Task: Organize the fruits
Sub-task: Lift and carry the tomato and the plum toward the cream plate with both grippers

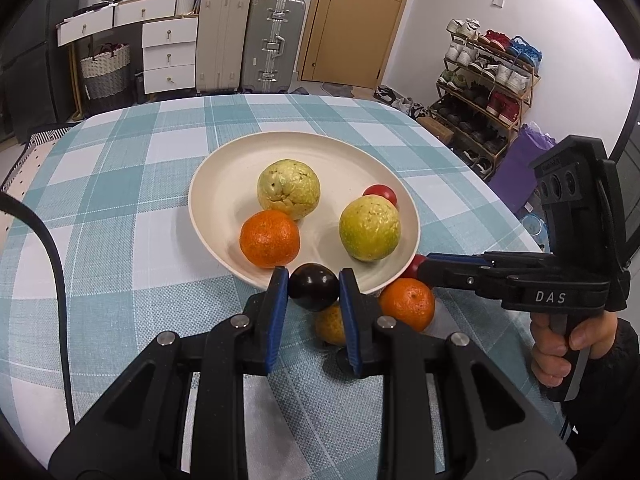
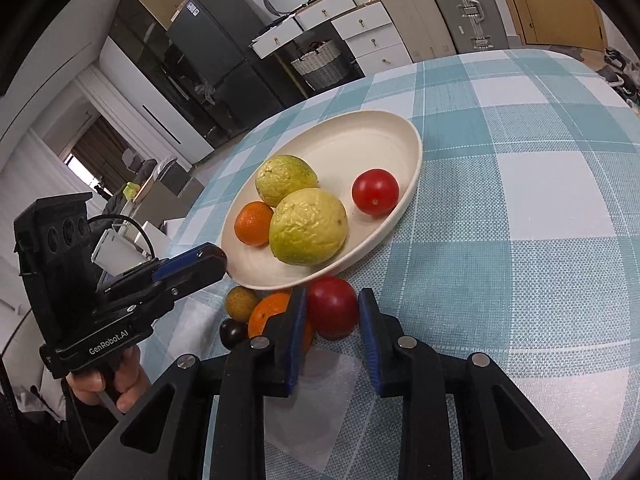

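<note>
A cream plate [image 1: 224, 184] [image 2: 372, 136] on the checked tablecloth holds two yellow-green guavas [image 1: 289, 189] [image 2: 308, 232], an orange [image 1: 269, 239] [image 2: 253, 223] and a red tomato [image 1: 381, 193] [image 2: 375, 192]. My left gripper [image 1: 313, 280] is shut on a dark plum [image 1: 313, 286] just before the plate's near rim. My right gripper [image 2: 332, 304] [image 1: 420, 266] straddles a red tomato [image 2: 332, 307] beside the plate, jaws apart from it on the right side. On the cloth lie an orange [image 1: 407, 303] [image 2: 269, 312], a small yellow-brown fruit [image 1: 331, 325] [image 2: 241, 302] and another dark plum [image 2: 233, 333].
The table edge [image 1: 480, 176] falls away at the right toward a shoe rack [image 1: 484, 92]. Suitcases [image 1: 248, 40], white drawers [image 1: 168, 52] and a door [image 1: 356, 20] stand beyond the far edge. A black cable [image 1: 52, 264] crosses the cloth at left.
</note>
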Tool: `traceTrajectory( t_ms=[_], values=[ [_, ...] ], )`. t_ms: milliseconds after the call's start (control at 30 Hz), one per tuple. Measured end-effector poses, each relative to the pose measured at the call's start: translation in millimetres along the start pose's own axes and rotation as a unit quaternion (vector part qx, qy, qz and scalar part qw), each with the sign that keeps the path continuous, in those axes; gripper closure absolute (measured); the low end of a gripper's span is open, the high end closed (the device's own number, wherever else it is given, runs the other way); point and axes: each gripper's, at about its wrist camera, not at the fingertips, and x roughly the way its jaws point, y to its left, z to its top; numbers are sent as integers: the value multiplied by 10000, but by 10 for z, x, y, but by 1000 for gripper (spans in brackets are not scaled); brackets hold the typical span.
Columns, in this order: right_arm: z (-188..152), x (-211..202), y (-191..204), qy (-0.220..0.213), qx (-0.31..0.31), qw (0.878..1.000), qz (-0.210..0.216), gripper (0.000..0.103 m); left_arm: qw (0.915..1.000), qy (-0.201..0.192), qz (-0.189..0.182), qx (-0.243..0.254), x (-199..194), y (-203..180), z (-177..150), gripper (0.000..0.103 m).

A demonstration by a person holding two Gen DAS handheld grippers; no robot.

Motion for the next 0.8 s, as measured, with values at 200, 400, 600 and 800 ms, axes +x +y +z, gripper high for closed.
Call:
traceTrajectory(
  t_ms=[200,400,600,800],
  values=[
    [-5,-126,11,-153,-42,9999,-11,85,10000,-19,-14,30,-13,-13,8,80],
    [-21,-140,-34,-20,-66,9999,-93,84,10000,-1,-47,44,18,-31,10,80],
    [-55,-129,26,66,-346,9991,-244,75,10000,1,-62,74,1,-46,1,80],
    [-119,-91,79,188,-736,9953,-598,66,9999,-9,-70,110,-6,-65,-6,80]
  ],
)
